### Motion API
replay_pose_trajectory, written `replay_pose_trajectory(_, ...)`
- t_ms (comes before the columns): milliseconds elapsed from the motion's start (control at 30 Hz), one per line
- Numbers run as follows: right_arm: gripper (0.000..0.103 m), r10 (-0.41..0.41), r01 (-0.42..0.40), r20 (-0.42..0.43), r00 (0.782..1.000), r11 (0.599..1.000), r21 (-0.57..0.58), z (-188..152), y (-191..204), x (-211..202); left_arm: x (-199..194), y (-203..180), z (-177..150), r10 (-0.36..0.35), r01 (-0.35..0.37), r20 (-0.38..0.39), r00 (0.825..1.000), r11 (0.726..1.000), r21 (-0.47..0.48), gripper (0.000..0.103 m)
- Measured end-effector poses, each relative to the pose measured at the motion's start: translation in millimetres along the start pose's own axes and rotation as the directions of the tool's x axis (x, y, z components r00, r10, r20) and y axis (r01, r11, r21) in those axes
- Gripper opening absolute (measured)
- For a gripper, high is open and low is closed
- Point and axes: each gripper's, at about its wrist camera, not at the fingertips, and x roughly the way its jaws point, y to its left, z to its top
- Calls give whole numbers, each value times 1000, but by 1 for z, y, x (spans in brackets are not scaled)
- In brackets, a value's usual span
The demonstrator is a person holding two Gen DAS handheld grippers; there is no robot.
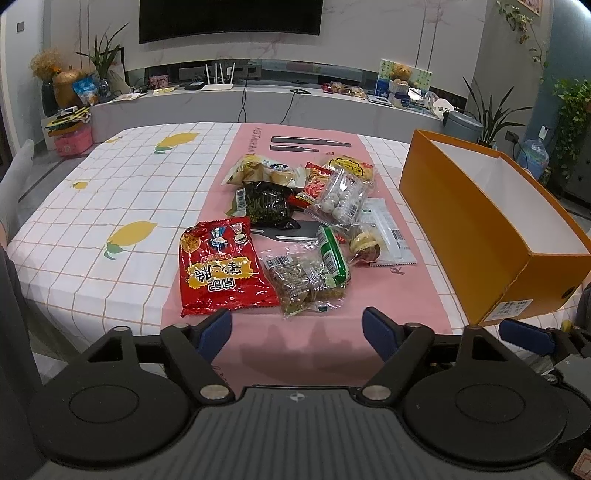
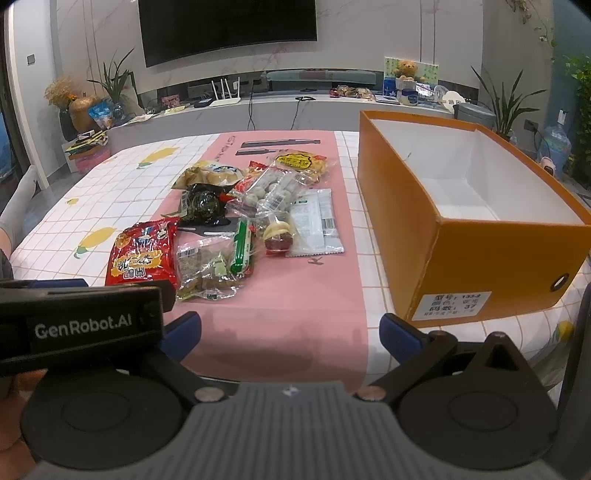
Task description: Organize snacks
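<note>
- Behind the table [image 1: 122, 177] a living-room wall carries a dark television [image 1: 229, 16] above a long pale media shelf [image 1: 258, 99] with potted plants at both ends
- White checked cloth with yellow lemon prints covers the table, and a pink runner [image 1: 388, 295] lies down its middle
- Most of the snacks sit in a loose pile on the runner: a red snack bag [image 1: 221, 269] nearest the camera, with a clear packet of brown pieces [image 1: 303, 280] overlapping its right edge
- A green-wrapped sausage stick [image 1: 332, 254] lies across that clear packet
- Farther back are a dark glossy packet [image 1: 267, 203], a clear bag of white balls [image 1: 341, 195] and a yellow-labelled bag [image 1: 349, 166]
- A white sachet [image 1: 388, 229] lies at the pile's right edge
- An open orange box [image 2: 402, 206] with a white interior stands to the right of the runner, apart from the pile; nothing shows inside it
- The left gripper [image 1: 297, 330] hovers over the near end of the runner, its blue pads apart and nothing between them
- The right gripper [image 2: 290, 334] hangs just beside it, also spread wide and holding nothing
</note>
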Motion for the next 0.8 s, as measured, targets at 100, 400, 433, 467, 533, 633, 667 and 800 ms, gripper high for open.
replay_pose_trajectory(100,100,6,-5,13,1000,1000,-24,3,1,-4,-4,4,3,-9,9,32,999,1000,9,91)
replay_pose_trajectory(400,100,-50,59,117,992,995,-76,53,-20,-26,-14,38,40,26,-19,135,991,998,-52,92)
replay_pose_trajectory(433,100,-49,60,127,991,995,-84,61,-22,-27,-13,43,44,20,-11,133,991,998,-67,92)
replay_pose_trajectory(467,100,-48,61,137,989,993,-96,67,-23,-27,-10,47,48,19,-9,134,991,997,-75,92)
replay_pose_trajectory(533,100,-34,52,150,988,992,-118,79,-24,-23,-4,53,58,36,-30,138,990,998,-47,92)
replay_pose_trajectory(633,100,38,-21,131,991,992,-124,89,-22,-8,10,60,70,97,-101,154,983,995,16,92)
replay_pose_trajectory(667,100,63,-49,118,991,992,-118,90,-20,0,16,64,72,115,-120,153,982,992,27,92)
replay_pose_trajectory(800,100,150,-143,39,988,979,-146,84,-6,35,43,77,82,157,-165,119,980,985,60,92)
